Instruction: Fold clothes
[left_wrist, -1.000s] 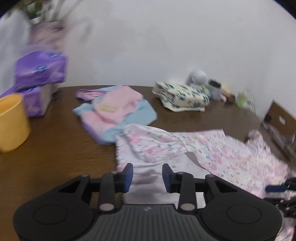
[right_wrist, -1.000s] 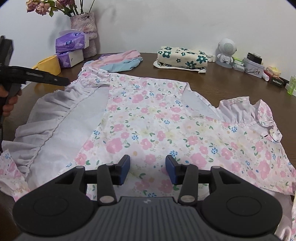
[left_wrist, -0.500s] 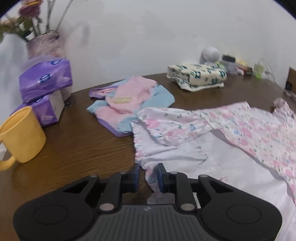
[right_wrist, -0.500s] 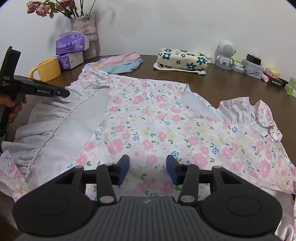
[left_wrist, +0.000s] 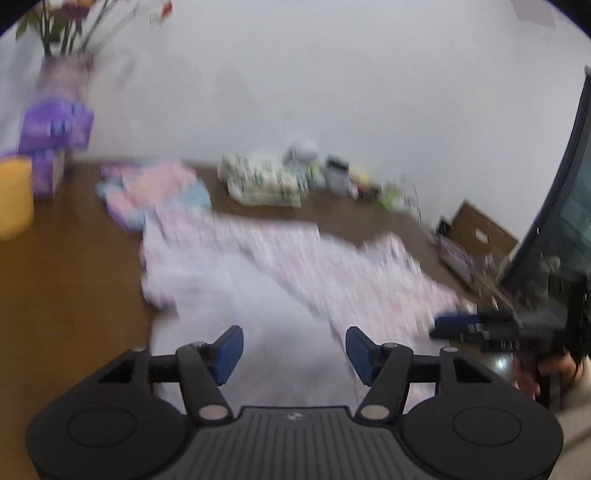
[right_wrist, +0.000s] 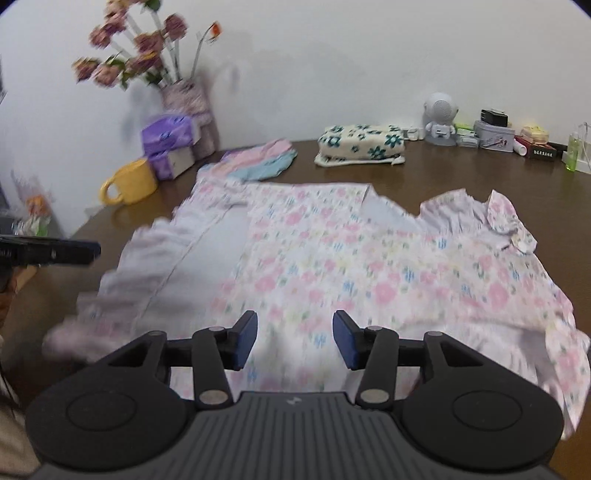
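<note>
1. The left gripper (left_wrist: 293, 349) has its jaws wide apart with nothing between them, poised above the plain pale lining at the near left of the dress (left_wrist: 280, 266)

2. The right gripper (right_wrist: 294, 343) also has its jaws apart and empty, above the flowered front of the dress (right_wrist: 325, 266), which lies spread flat across the middle of the bench (right_wrist: 480, 173)

3. I judge the step to be between folds: one left strip appears turned over, showing its lining and frill, and neither tool holds cloth

4. The next move likely calls for each gripper to drop to an edge, perhaps the right sleeve (right_wrist: 509, 218), pinch a single layer and carry it across without dragging the rest

5. Far off lie a pink and blue folded pile (right_wrist: 262, 158) and a folded flowered cloth (right_wrist: 362, 144), apparently finished

6. The right view is sharper and shows the yellow mug (right_wrist: 129, 182), tissue packs (right_wrist: 171, 138) and vase of flowers (right_wrist: 184, 99); the left view is blurred but shows the person's hand (left_wrist: 535, 373) behind the right tool
</note>
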